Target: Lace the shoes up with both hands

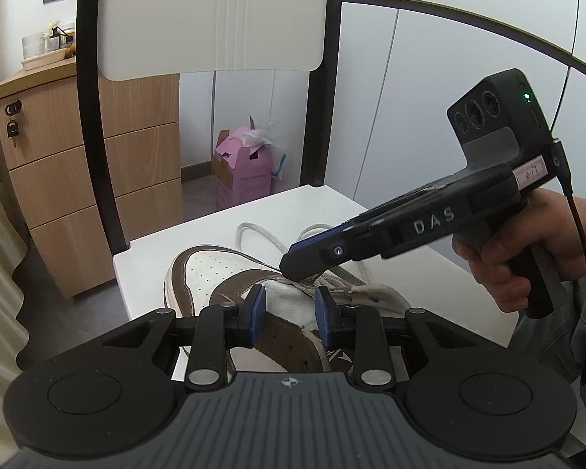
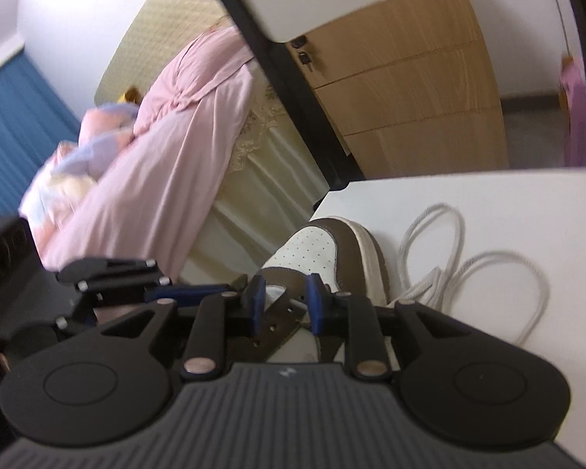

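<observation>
White chair seat (image 1: 199, 234) carries the brown-and-white shoe (image 1: 230, 277), just ahead of the open left gripper (image 1: 290, 314). Only the left view shows the right gripper (image 1: 299, 269) at the lace (image 2: 468, 262); its own camera shows it parted, empty.

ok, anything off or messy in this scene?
Yes: the shoe sits on a white chair seat, and its lace trails loose in loops across the seat beside it. On the floor behind, a torn pink box spills plastic.

walls: white | wooden drawer cabinet (image 1: 70, 179) | white chair (image 1: 215, 19) | bed, pink cover (image 2: 168, 148) | floor: grey
</observation>
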The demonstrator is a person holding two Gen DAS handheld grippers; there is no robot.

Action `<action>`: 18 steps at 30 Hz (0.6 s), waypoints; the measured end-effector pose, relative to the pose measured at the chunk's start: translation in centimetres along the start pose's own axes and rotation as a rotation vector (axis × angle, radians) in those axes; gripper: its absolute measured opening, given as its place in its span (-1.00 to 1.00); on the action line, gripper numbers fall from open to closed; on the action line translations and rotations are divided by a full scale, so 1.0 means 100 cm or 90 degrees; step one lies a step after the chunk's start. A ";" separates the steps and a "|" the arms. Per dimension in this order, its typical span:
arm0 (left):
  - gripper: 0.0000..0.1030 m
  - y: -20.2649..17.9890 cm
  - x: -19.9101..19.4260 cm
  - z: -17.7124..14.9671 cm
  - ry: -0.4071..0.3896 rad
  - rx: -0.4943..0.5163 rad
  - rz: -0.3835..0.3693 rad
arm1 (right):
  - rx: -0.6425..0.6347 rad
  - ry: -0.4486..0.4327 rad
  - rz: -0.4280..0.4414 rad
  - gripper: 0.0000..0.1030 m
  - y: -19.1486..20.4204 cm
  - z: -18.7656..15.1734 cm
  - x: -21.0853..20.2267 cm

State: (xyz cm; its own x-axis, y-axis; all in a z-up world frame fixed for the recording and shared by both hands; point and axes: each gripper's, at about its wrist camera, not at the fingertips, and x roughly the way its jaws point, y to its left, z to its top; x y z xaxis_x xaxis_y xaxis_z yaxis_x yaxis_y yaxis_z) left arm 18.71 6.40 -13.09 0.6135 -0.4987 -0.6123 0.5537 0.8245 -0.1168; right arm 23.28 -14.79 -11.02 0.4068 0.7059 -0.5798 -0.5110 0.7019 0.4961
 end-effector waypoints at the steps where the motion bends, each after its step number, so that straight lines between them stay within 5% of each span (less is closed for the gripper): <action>1: -0.39 0.000 0.000 0.000 0.000 0.000 0.000 | -0.010 0.000 -0.003 -0.60 0.001 0.000 0.000; 8: -0.39 0.000 0.001 0.000 0.000 0.004 0.001 | -0.059 -0.003 -0.026 -0.61 0.009 -0.003 0.003; 11: -0.39 -0.002 0.003 0.000 0.003 0.011 0.002 | -0.082 -0.004 -0.052 -0.99 0.016 -0.003 0.005; 18: -0.39 -0.003 0.005 -0.001 0.006 0.021 0.001 | -0.059 -0.059 -0.058 -0.99 0.013 0.005 -0.007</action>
State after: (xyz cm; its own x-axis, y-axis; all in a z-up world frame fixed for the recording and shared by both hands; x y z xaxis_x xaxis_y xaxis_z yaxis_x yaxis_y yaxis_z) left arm 18.79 5.93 -13.47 0.6092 -0.4951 -0.6194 0.5711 0.8159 -0.0905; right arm 22.70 -14.30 -9.66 0.5200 0.6488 -0.5555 -0.5346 0.7545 0.3808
